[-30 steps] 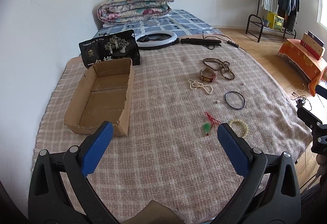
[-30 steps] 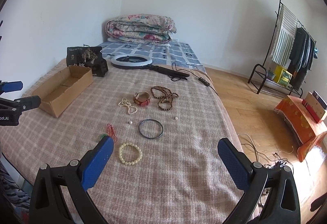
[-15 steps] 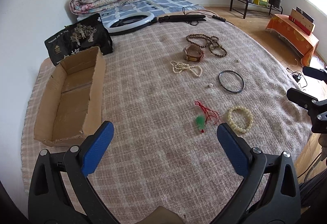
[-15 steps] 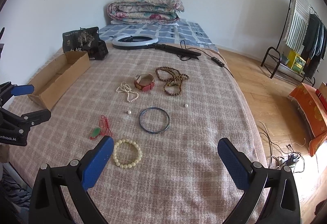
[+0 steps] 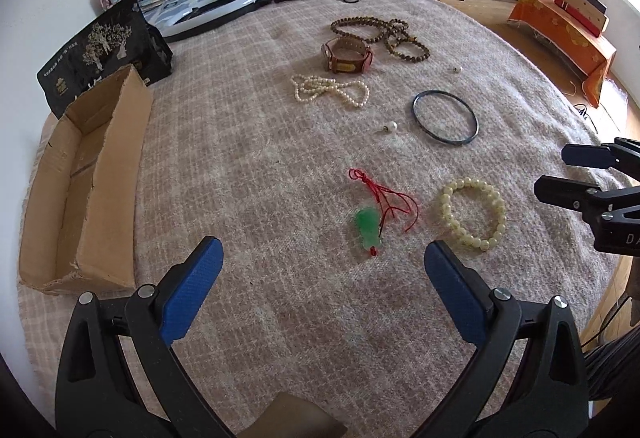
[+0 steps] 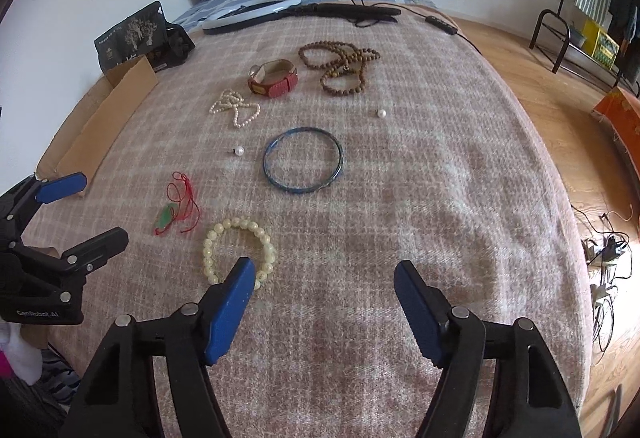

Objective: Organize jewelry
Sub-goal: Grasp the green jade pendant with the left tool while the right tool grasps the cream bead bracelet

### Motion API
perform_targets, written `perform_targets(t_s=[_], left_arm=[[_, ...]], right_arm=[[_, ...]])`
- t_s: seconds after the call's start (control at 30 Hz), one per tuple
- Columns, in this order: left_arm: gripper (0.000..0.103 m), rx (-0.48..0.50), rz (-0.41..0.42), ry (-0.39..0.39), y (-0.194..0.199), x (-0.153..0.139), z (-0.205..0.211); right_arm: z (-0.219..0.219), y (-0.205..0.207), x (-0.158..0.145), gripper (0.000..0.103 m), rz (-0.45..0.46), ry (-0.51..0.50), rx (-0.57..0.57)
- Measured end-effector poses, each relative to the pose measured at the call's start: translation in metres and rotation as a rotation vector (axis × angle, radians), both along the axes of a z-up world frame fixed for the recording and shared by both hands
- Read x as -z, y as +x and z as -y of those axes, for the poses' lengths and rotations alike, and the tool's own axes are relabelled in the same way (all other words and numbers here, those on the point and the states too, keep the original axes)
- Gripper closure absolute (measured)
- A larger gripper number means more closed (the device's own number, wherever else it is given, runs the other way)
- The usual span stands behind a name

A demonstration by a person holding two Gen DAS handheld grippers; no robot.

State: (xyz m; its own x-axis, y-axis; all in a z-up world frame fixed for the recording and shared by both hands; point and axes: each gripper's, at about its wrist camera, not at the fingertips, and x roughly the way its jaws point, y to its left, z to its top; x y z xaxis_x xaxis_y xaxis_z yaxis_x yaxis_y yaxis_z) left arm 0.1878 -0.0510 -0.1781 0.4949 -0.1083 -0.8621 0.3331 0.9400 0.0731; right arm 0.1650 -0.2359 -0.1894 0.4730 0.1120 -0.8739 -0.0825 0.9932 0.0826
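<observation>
Cream beads (image 6: 239,253) sit low in the right wrist frame, just ahead of the right gripper (image 6: 323,280), whose left pad overlaps the near edge of the ring; I can't tell if it touches. Its jaws stand wide apart and empty. The left gripper (image 5: 322,264) also hangs wide apart with nothing in it, the jade pendant (image 5: 368,227) on its red cord just beyond its tips, toward the right pad.

Nothing is in the box (image 5: 86,174) yet, at the left edge of the left wrist frame. The bangle (image 6: 303,165), pearls (image 6: 234,108), watch (image 6: 273,78), brown beads (image 6: 340,67) and two loose pearls all lie on the blanket (image 6: 420,198) toward frame centre and top.

My guess is the beads go first. To do it well, I'd shift the right gripper left so both pads straddle one side of the ring, press lightly into the soft blanket, and close on the strand itself rather than across the hoop, since round beads may slip. The cord on the pendant could snag, so pinch the stone.
</observation>
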Motion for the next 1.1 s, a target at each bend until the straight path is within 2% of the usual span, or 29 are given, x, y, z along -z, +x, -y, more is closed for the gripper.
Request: perform_targets(t_s=[0.1,0.17,0.2,0.23,0.37,0.43,0.47,0.7,0.8,1.0,1.1], left_arm=[[0.002,-0.026,-0.045,-0.022,0.008,0.009,-0.005],[0.012,-0.023,-0.066,-0.038,0.011,0.013,-0.005],[0.013,-0.02,-0.076,-0.044,0.012,0.016,-0.005],[0.015,-0.023,-0.085,-0.047,0.014,0.018,-0.004],[0.036,-0.031,-0.127,-0.073,0.021,0.028,-0.003],[0.04,-0.03,-0.139,-0.081,0.024,0.032,-0.001],[0.044,-0.028,-0.138,-0.081,0.025,0.033,0.001],[0.049,0.007,-0.136,-0.076,0.028,0.038,0.011],[0.055,0.004,-0.137,-0.081,0.03,0.038,0.01],[0.073,0.0,-0.136,-0.075,0.031,0.038,0.009],[0.086,0.003,-0.137,-0.073,0.031,0.037,0.01]], right_arm=[[-0.004,0.004,0.005,0.032,-0.012,0.008,-0.006],[-0.008,0.006,0.007,0.033,-0.021,0.019,-0.011],[-0.011,0.008,0.008,0.033,-0.026,0.024,-0.015],[-0.012,0.009,0.008,0.035,-0.029,0.025,-0.022],[-0.018,0.014,0.014,0.042,-0.046,0.013,-0.039],[-0.018,0.015,0.017,0.047,-0.056,0.02,-0.044],[-0.018,0.016,0.019,0.05,-0.062,0.023,-0.046],[-0.023,0.021,0.027,0.059,-0.082,0.036,-0.068],[-0.03,0.022,0.03,0.063,-0.087,0.021,-0.089],[-0.04,0.024,0.036,0.069,-0.096,-0.016,-0.122],[-0.041,0.025,0.038,0.078,-0.099,-0.01,-0.132]])
